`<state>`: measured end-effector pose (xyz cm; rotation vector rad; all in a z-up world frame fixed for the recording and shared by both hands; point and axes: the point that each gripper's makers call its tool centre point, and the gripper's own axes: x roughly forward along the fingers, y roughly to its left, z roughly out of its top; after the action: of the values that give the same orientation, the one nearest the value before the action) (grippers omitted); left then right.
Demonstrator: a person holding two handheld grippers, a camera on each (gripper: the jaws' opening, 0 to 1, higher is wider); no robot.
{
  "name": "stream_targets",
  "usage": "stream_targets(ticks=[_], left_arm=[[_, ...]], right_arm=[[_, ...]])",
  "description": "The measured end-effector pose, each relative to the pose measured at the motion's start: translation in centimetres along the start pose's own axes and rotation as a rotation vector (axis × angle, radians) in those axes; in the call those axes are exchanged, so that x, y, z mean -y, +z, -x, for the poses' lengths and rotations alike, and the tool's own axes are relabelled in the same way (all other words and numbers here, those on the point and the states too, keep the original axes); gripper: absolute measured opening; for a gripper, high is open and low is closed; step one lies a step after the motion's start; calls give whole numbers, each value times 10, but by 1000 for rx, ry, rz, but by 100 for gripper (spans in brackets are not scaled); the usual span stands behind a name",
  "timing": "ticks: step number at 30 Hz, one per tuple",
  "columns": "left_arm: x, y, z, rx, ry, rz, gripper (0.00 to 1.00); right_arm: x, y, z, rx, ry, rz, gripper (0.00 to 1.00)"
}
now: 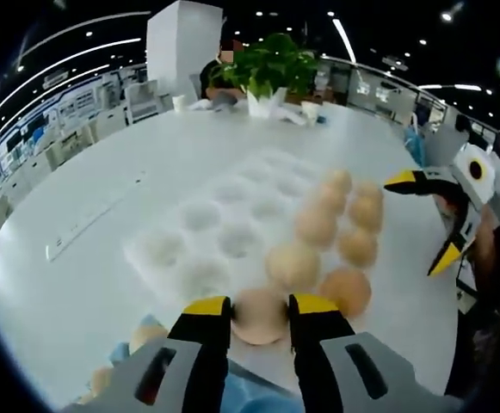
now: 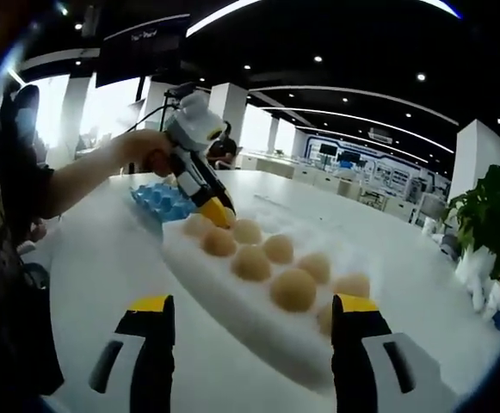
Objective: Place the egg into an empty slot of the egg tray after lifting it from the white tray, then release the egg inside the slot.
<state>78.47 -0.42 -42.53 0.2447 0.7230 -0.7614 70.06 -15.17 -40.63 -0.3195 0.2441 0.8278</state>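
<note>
An egg (image 1: 259, 315) was seen between the yellow-tipped jaws of the left gripper (image 1: 260, 307) in the left gripper view, at the near edge of the white egg tray (image 1: 189, 249); whether the jaws were pressing on it or merely flanking it could not be told. Seven more eggs (image 1: 317, 225) were seated in the tray's slots on the side toward the right gripper, while the slots on the other side were bare. Under the left gripper, a blue tray (image 1: 133, 348) with further eggs was partly glimpsed. The right gripper (image 1: 439, 219) was seen off to the side past the egg tray, its jaws spread wide, with nothing between them.

In the right gripper view, the right gripper (image 2: 250, 323) was shown with its jaws wide apart above the white surface (image 2: 95, 258), the egg tray (image 2: 232, 301) lying ahead of them with its rows of eggs (image 2: 293, 289). The left gripper (image 2: 215, 211) was held by a person's hand (image 2: 142, 146) at the far end of the tray, its tip lowered to the eggs there, just beside the blue tray (image 2: 159, 202). A potted plant (image 1: 267, 64) was stood at the far edge of the surface.
</note>
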Motion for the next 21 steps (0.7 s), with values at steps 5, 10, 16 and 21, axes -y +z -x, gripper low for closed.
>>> stream_targets(ticks=[5, 10, 16, 21], left_arm=[[-1, 0, 1, 24, -7, 15, 27], [-2, 1, 1, 45, -12, 25, 26], [-7, 4, 1, 63, -22, 40, 26], [-4, 8, 9, 103, -29, 57, 26]], right_arm=[[-2, -2, 0, -8, 0, 6, 78], [-3, 0, -2, -5, -4, 8, 78], [-4, 2, -4, 1, -3, 12, 77], [-6, 2, -4, 0, -4, 14, 77]])
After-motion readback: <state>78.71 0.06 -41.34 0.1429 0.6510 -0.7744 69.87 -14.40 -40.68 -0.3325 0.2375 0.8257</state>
